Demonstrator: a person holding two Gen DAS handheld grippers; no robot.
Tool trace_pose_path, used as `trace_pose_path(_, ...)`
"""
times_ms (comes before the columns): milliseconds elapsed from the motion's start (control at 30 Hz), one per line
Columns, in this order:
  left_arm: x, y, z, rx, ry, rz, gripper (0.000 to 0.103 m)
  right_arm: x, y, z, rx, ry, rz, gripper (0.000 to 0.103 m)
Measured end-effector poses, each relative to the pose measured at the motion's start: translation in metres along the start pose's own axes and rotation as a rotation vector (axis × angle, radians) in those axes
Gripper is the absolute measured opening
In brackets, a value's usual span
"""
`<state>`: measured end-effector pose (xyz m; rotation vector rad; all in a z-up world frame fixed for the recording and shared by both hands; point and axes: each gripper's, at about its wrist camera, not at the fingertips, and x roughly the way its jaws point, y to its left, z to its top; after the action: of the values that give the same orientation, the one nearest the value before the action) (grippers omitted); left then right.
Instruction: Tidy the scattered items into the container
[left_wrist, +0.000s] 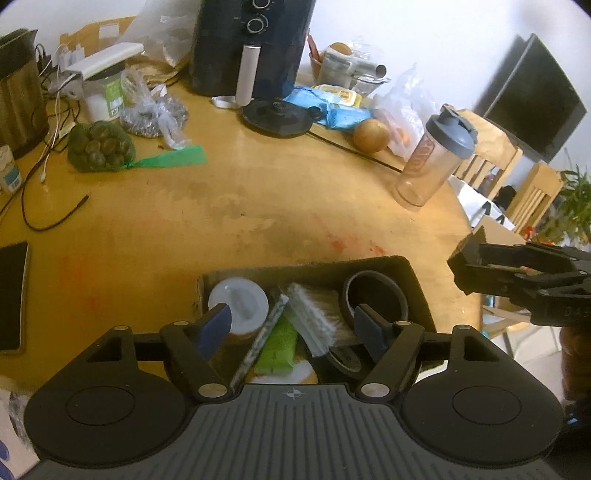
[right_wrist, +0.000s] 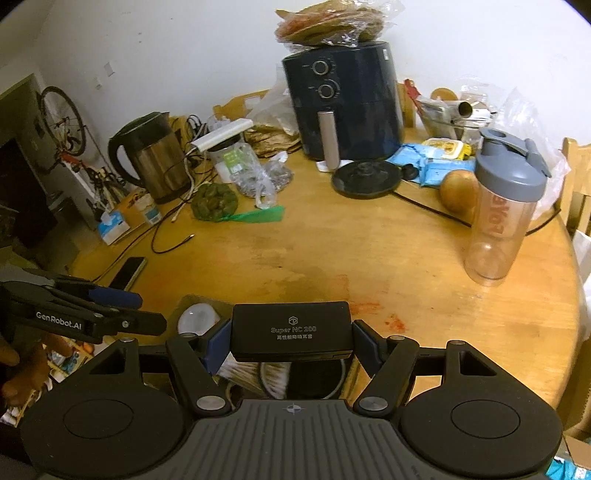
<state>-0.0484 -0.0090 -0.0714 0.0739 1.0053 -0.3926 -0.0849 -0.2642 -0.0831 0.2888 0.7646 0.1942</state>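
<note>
Hanging at the bottom centre of your left wrist view, your left tool (left_wrist: 291, 328) stands wide with nothing pressed between its blue pads, directly above the cardboard container (left_wrist: 413, 280). Inside that box you can see a white lid (left_wrist: 243, 299), a green packet (left_wrist: 279, 345), a white-bristled brush (left_wrist: 314, 317) and a black ring (left_wrist: 373, 291) lying side by side. In your right wrist view, your right tool (right_wrist: 291, 345) grips a black case (right_wrist: 291, 328) printed "Super NC 200" across its width, both pads touching its ends, low in the frame and over the same box. Beyond the box the yellow wooden bench (right_wrist: 295, 251) runs bare through mid-frame. Further up, at right, a clear shaker bottle (right_wrist: 502, 210) with a grey cap stands upright near a brown round fruit (right_wrist: 456, 192). At upper centre sits a dark air fryer (right_wrist: 347, 103), with a kettle (right_wrist: 151, 162) at upper left and a green net bag (right_wrist: 214, 201) between them.
</note>
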Motion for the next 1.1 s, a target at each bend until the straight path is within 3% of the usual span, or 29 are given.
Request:
trace_pose_path(100, -0.002, -0.003, -0.005, -0.017, 0.007, 0.017, 0.074, 0.000, 0.004, 0.001, -0.018, -0.003, 0.021, 0.072)
trace_pose_path(167, -0.005, -0.005, -0.008, -0.020, -0.001, 0.033, 0.099, -0.001, 0.007, 0.001, -0.032, -0.004, 0.037, 0.072)
trace_pose_path(200, -0.007, -0.006, -0.010, -0.023, -0.009, 0.041, 0.103, -0.001, 0.008, 0.002, -0.037, -0.006, 0.046, 0.072)
trace_pose_path(367, -0.011, -0.008, -0.018, -0.044, -0.024, 0.098, 0.103, 0.002, 0.018, 0.000, -0.080, 0.009, 0.093, 0.072)
trace_pose_path(400, -0.012, -0.008, -0.019, -0.048, -0.023, 0.104, 0.103, 0.004, 0.020, -0.002, -0.092, 0.022, 0.099, 0.080)
trace_pose_path(433, -0.012, -0.008, -0.020, -0.052, -0.023, 0.112, 0.103, 0.008, 0.022, -0.003, -0.104, 0.040, 0.098, 0.097)
trace_pose_path(500, -0.014, -0.010, -0.022, -0.054, -0.022, 0.136, 0.103, 0.014, 0.026, -0.007, -0.127, 0.070, 0.065, 0.103)
trace_pose_path(733, -0.019, -0.015, -0.024, -0.059, -0.034, 0.210, 0.103, 0.015, 0.022, -0.013, -0.131, 0.078, 0.059, 0.103)
trace_pose_path(1100, -0.028, -0.040, -0.014, 0.053, -0.126, 0.330, 0.103, -0.018, 0.029, 0.005, -0.219, -0.123, -0.062, 0.103)
